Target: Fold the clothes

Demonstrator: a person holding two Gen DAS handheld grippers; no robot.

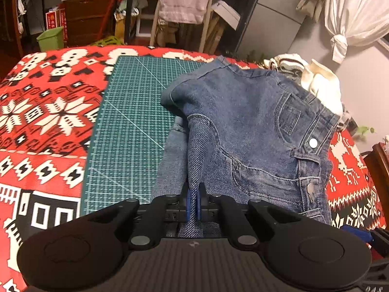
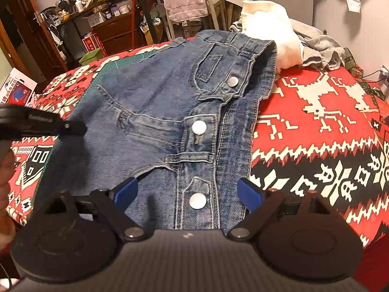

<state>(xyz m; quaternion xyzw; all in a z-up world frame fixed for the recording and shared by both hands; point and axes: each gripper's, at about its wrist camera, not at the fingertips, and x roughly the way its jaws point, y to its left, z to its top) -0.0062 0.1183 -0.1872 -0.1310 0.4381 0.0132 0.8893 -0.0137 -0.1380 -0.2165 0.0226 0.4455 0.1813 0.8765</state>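
Left gripper [image 1: 193, 200]: blue pads pressed together, pinching a raised ridge of the denim shorts [image 1: 245, 131]; the fabric runs up between the pads and away ahead of it. Shorts lie ahead and to its right, partly on the green cutting mat [image 1: 131, 121], which sits ahead-left on the red patterned blanket [image 1: 43, 126]. Right gripper [image 2: 192, 192]: fingers spread wide, holding nothing; shorts' button fly directly between and ahead of them, one metal button [image 2: 197, 200] just in front; cream garment [image 2: 269, 31] beyond the waistband, far ahead-right.
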